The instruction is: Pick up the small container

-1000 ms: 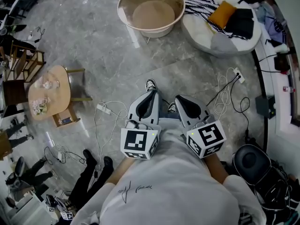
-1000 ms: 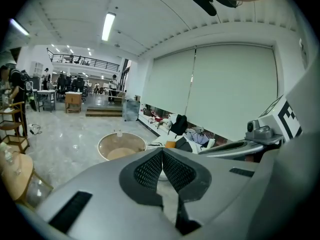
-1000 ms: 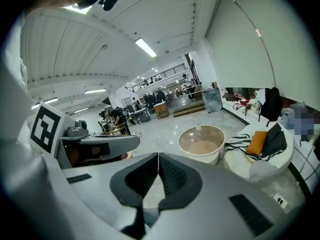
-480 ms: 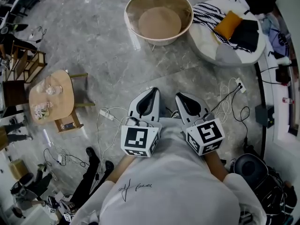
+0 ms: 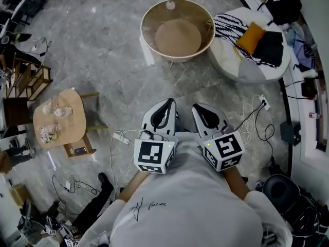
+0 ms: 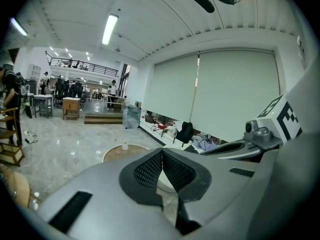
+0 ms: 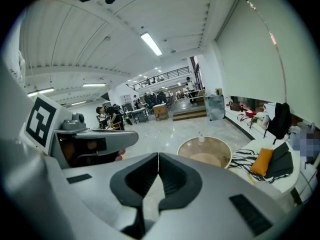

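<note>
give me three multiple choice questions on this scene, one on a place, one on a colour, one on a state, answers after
1. The container stands:
A on the floor
B on the round table, near its rim
C on a chair

2. The cushion beside the striped cloth is:
A green
B blue
C orange

3. The left gripper and right gripper are:
A both shut and empty
B both open
C both shut on a cable

Answers:
1 B, the head view shows it on the tabletop at the far edge.
2 C, it shows orange in the head view and the right gripper view.
3 A, each gripper view shows its jaws together with nothing between them.
</note>
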